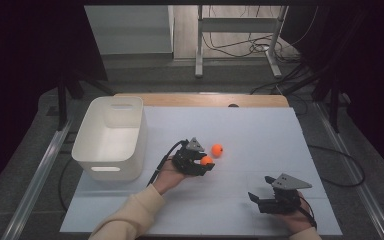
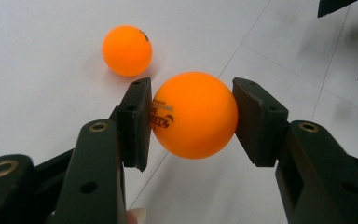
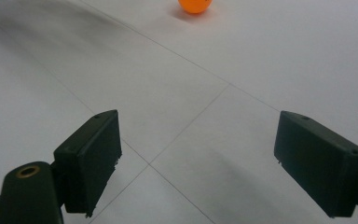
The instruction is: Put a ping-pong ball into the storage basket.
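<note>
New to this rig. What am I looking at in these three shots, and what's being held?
No robot arm here: a person sits at a table and holds a hand-operated two-jaw gripper in each hand.

The high view comes from a fixed camera above, looking down on the white table. The other two come from small cameras riding on the grippers, looking out along their black jaws.

The left gripper is shut on an orange ball; in its own view both pads press the ball's sides. A second orange ball lies loose on the table just beyond it.

The right gripper sits nearer the person, jaws wide apart, nothing between them.

A white bin stands on the table's left side; no ball shows in the part of its inside that is in view.
</note>
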